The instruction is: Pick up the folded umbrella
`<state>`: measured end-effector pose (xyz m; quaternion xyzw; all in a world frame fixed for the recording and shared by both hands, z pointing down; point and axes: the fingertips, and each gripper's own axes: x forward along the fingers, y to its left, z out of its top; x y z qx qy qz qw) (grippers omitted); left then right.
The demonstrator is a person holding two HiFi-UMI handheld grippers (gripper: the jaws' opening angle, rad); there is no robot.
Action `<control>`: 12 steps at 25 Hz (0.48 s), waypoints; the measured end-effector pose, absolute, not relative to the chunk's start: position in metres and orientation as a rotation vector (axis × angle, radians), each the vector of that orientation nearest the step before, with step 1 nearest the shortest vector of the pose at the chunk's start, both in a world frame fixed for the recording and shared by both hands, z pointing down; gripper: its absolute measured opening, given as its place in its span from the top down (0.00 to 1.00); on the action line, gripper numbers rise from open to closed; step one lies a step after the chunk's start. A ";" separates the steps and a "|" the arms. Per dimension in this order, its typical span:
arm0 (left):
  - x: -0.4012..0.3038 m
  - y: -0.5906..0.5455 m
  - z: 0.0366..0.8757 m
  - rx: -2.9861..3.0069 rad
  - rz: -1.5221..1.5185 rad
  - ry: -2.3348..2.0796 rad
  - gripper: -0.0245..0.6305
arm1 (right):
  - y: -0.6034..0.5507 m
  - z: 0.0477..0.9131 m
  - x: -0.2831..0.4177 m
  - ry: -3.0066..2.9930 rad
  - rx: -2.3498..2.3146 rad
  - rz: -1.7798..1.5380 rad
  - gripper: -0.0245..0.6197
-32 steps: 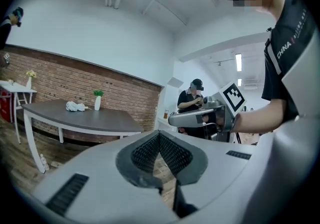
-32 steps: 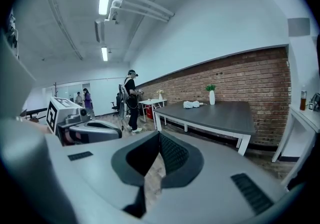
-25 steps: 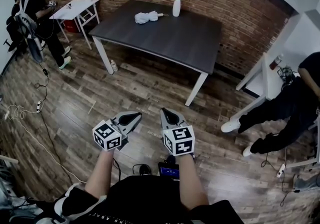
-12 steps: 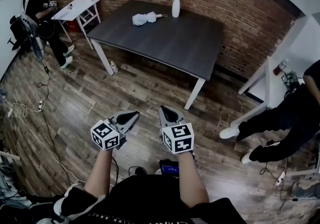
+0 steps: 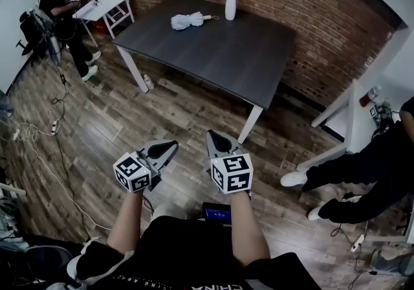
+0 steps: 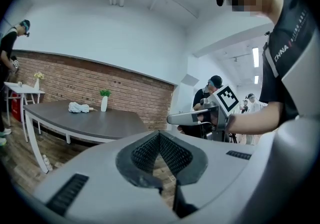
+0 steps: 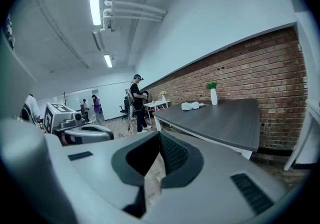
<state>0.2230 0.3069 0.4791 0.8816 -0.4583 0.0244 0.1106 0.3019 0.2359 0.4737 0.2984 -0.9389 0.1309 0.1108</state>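
Observation:
The folded white umbrella [image 5: 187,21] lies near the far edge of the dark table [image 5: 213,55], left of a white vase with a green plant [image 5: 230,7]. Both grippers hang over the wooden floor, well short of the table. My left gripper [image 5: 169,147] is shut with nothing in it. My right gripper [image 5: 215,138] beside it also has its tips together and holds nothing. In the left gripper view the umbrella [image 6: 78,108] is far off beyond my left gripper [image 6: 159,135]. The right gripper view shows the umbrella [image 7: 191,106] past my right gripper [image 7: 160,135].
A small white table [image 5: 103,5] with flowers stands at the back left, with people [image 5: 58,10] next to it. Cables [image 5: 39,130] trail over the floor at the left. A seated person's legs [image 5: 343,178] and white furniture [image 5: 349,114] are at the right. A brick wall [image 5: 310,17] runs behind the table.
Both grippers and the head camera have moved forward towards the dark table, which now sits a little nearer in view. Both jaws stay shut.

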 end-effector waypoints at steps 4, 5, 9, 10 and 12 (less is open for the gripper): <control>0.220 0.297 0.481 2.567 0.071 -1.381 0.96 | 0.229 0.479 0.298 -2.751 0.826 0.355 0.95; 0.219 0.294 0.482 2.563 0.071 -1.386 0.96 | 0.226 0.479 0.297 -2.748 0.819 0.346 0.95; 0.210 0.282 0.489 2.543 0.067 -1.397 0.96 | 0.214 0.483 0.288 -2.747 0.809 0.357 0.95; 0.207 0.278 0.492 2.536 0.069 -1.403 0.96 | 0.209 0.484 0.286 -2.745 0.809 0.358 0.95; 0.200 0.267 0.495 2.529 0.068 -1.412 0.96 | 0.198 0.486 0.282 -2.741 0.816 0.358 0.95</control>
